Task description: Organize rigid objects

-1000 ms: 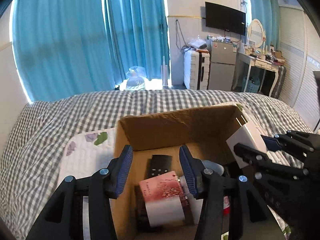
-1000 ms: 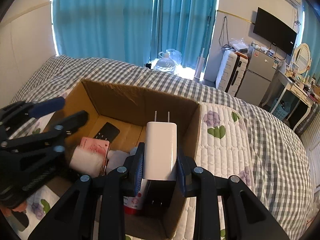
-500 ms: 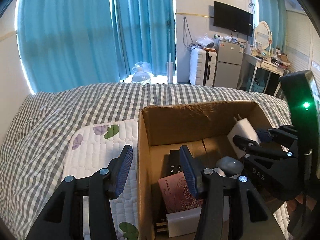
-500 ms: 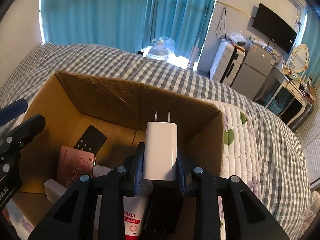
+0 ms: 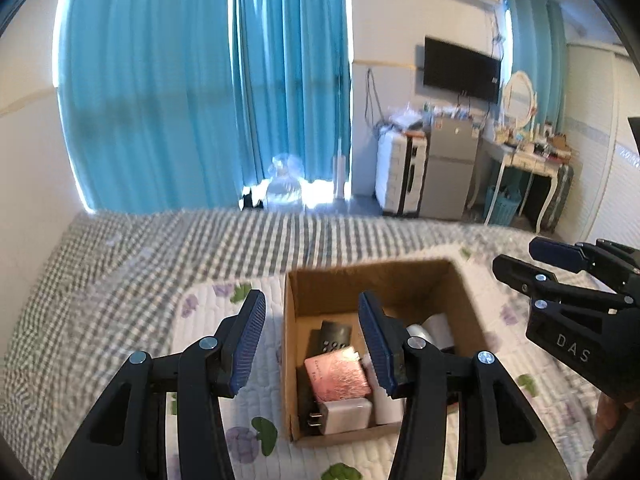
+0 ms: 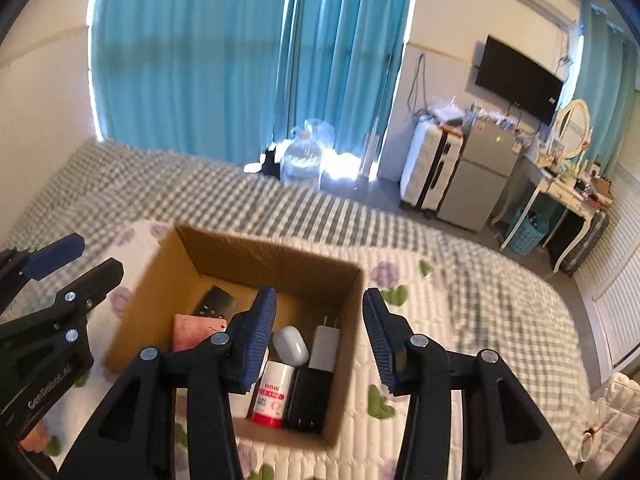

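An open cardboard box (image 6: 224, 254) sits on the bed; it also shows in the left wrist view (image 5: 372, 280). In it lie a white charger (image 6: 325, 349), a black remote (image 6: 216, 303), a pink card box (image 6: 192, 330), a white earbud case (image 6: 291, 346), a red-and-white tube (image 6: 273, 394) and a black adapter (image 6: 310, 398). Another white charger (image 5: 345, 418) lies at the box's near end. My right gripper (image 6: 319, 338) is open and empty, raised above the box. My left gripper (image 5: 311, 344) is open and empty, above the box's left wall.
The box rests on a white flowered quilt (image 6: 404, 364) over a grey checked bedspread (image 5: 168, 248). Beyond the bed are blue curtains (image 5: 200, 92), a water jug (image 6: 302, 156), a suitcase (image 6: 430, 172), a small fridge (image 6: 478, 176) and a dressing table (image 6: 568, 192).
My right gripper has opened and let go of the white charger, which now lies in the box. Both grippers have pulled up and back from the box.
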### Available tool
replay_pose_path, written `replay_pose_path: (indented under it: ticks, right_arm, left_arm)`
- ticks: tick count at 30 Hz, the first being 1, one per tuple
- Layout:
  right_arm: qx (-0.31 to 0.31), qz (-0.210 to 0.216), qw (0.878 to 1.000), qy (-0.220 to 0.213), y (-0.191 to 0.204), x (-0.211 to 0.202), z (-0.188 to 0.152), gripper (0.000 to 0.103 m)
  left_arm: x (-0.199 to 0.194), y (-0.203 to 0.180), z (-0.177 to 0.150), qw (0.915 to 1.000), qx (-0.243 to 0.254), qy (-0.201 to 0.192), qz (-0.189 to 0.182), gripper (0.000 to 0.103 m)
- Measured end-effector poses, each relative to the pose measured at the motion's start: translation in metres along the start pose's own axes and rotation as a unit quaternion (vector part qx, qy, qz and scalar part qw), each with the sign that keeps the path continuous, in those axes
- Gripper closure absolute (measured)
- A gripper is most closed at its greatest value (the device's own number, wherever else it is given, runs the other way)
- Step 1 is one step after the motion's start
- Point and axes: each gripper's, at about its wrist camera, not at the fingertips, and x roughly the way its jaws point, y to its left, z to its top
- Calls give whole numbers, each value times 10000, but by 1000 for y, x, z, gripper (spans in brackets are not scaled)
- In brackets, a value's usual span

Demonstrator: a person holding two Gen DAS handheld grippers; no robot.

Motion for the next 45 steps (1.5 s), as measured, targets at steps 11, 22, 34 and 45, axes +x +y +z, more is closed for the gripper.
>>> replay_pose_path:
  ticks: [11,22,34,45]
  right_arm:
    - [190,51,9954,-939,-5,-162,6,51]
    - [566,253,9838,-1681,-1,-221,-55,21]
    - [586,-158,9812,-1833,7,-138,-121,0]
    - [583,-207,9847,-1628,17,-97,-157,0]
  left_arm:
    - [-136,8,17,9946,-38,-1029,-125,29]
    - [-171,14,-35,9812,33,-1906,297,10]
    - [-97,11,-98,9850,135,-1651,492,8]
    - [-79,5,-135,9871,131,-1456,653,8]
